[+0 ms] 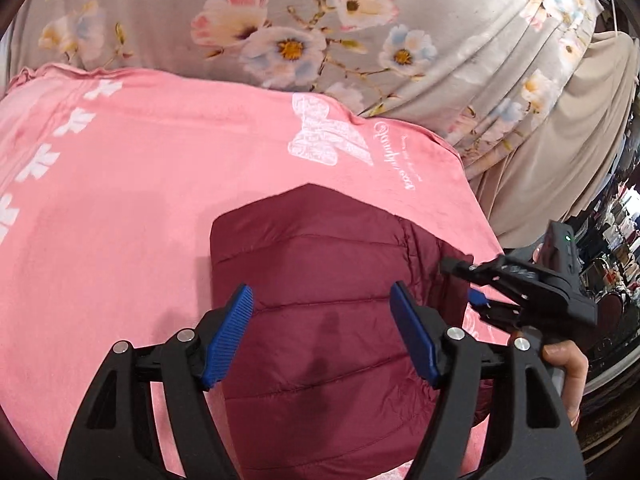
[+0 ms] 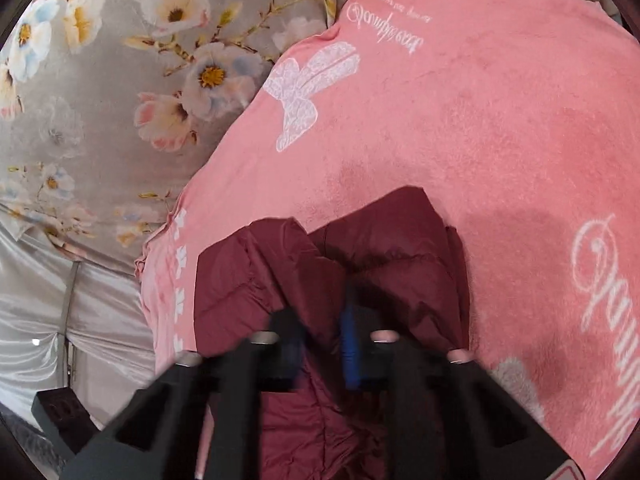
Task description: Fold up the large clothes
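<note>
At the bottom of the left wrist view, the left gripper [image 1: 322,336] hangs spread above the folded maroon puffer jacket [image 1: 320,280], pinching nothing. In the right wrist view, the right gripper [image 2: 320,344] is pressed together on a jacket fold. The jacket lies on a pink blanket [image 1: 120,200]; the floral sheet [image 1: 280,20] fills the upper frame.

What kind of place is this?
Probably a bedroom: the maroon puffer jacket lies on a pink blanket spread over a floral bedsheet. Cluttered shelves at the edge hint at a home or a shop.
</note>
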`<state>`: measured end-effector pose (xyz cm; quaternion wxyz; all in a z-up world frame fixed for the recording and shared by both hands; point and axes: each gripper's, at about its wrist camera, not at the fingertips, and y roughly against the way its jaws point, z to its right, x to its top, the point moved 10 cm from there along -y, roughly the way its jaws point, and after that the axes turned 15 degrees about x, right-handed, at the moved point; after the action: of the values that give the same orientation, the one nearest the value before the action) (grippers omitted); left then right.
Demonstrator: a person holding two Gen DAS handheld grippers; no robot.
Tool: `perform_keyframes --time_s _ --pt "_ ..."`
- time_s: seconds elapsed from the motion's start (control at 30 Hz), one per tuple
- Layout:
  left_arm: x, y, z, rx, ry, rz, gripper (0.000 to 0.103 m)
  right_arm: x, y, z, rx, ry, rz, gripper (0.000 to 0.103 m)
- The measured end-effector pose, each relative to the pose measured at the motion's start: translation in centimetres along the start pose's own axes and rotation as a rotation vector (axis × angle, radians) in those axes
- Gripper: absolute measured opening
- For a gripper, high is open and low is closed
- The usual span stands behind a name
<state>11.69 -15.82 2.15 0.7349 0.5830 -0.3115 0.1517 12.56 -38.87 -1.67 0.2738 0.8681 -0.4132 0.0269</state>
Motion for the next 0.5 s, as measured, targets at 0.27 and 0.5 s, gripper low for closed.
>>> perform_keyframes --time_s 0.27,0.5 --pt "1.5 -1.3 2.6 -0.001 -0.055 0.025 0.068 0.8 1.9 2.1 -0.097 0.074 0.02 0.006" --pt "0.5 -7.1 4.8 0.077 -0.127 -0.047 0.068 -0.3 -0.3 5.9 -0.159 0.092 0.0 0.006"
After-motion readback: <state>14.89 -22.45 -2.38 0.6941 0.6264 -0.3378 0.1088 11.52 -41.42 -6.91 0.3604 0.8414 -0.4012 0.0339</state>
